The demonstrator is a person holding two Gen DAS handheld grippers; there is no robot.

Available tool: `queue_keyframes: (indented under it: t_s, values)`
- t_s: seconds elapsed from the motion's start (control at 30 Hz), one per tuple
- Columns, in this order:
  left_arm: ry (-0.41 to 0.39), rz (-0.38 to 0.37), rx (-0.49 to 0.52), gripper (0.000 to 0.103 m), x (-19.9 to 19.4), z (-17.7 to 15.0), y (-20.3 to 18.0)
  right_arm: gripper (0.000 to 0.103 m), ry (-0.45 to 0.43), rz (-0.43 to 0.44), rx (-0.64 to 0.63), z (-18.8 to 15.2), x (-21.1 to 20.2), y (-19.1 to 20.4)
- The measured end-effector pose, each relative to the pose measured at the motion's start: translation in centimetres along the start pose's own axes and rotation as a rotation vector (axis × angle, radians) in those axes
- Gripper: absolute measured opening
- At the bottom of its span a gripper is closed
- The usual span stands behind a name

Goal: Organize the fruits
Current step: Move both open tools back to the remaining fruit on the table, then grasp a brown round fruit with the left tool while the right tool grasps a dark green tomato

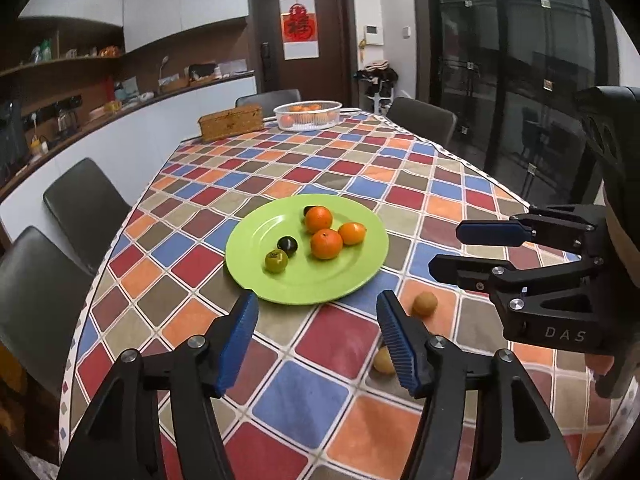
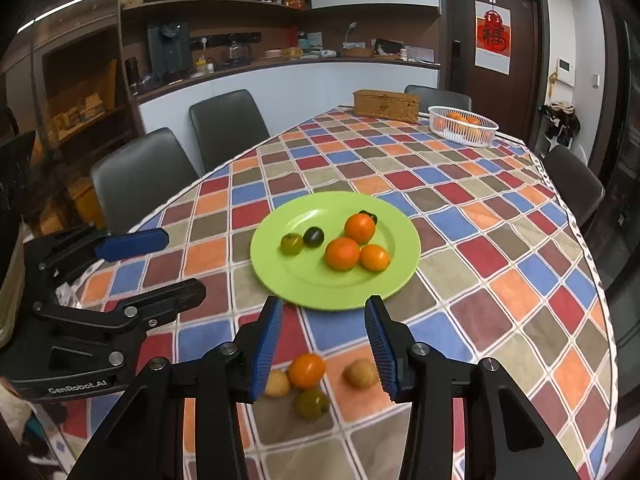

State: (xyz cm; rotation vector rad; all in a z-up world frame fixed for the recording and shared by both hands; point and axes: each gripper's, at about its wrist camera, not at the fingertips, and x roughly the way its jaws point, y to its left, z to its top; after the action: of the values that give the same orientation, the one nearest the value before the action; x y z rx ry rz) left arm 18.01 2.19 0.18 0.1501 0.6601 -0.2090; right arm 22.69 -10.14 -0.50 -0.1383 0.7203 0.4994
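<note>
— On the left, what do you see?

— Left gripper (image 2: 132, 264), fingers wide apart, holding nothing, hovering over the tablecloth (image 2: 500, 216). Right of it sits the green plate (image 2: 280, 280) with a green fruit (image 2: 291, 243), a dark fruit (image 2: 313, 237) and three oranges (image 2: 342, 254) on it; another dark one hides behind the farthest orange.

— And what's off the plate?

— Four loose fruits on the cloth, near the plate's front edge: a pale one (image 2: 277, 384), a small orange one (image 2: 306, 370) touching it, a greenish one (image 2: 312, 403) just below, and a tan fruit (image 2: 361, 373) a little apart to the right.

— The right gripper?

— Right gripper (image 2: 324, 344) hangs above them, also spread wide and empty.

— How will they handle?

— Light, round, smooth, I'd guess: likely to roll or squirt out. I'd close across the widest part, gently, since soft skins may bruise. The tan one stands clear; the clustered three could nudge each other.
</note>
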Motion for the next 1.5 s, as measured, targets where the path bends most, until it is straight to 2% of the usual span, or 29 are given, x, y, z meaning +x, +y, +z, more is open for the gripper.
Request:
queue_keyframes:
  t_s: [0.3,0.47,0.8,1.23,1.5]
  values:
    - [-0.025,-0.045,0.122,0.064,-0.7,-2.1,-2.1,0.044,0.044,-0.012,-0.04,-2.9,-0.8,0.8]
    - [-0.001,-0.086,0.189,0.064,0.2,-3.3,-3.1,0.044,0.094,-0.006,-0.079,-4.3,-0.3,1.2]
    - [0.056,-0.163,0.262,0.063,2.7,-4.5,-3.8,0.044,0.194,0.004,-0.156,-6.0,1.9,1.4]
    - [0.148,-0.262,0.302,0.043,6.7,-5.2,-4.2,0.043,0.265,0.061,-0.186,-6.7,5.1,0.9]
    - [0.18,-0.291,0.31,0.039,8.1,-5.4,-4.5,0.043,0.27,0.073,-0.203,-6.7,6.0,0.7]
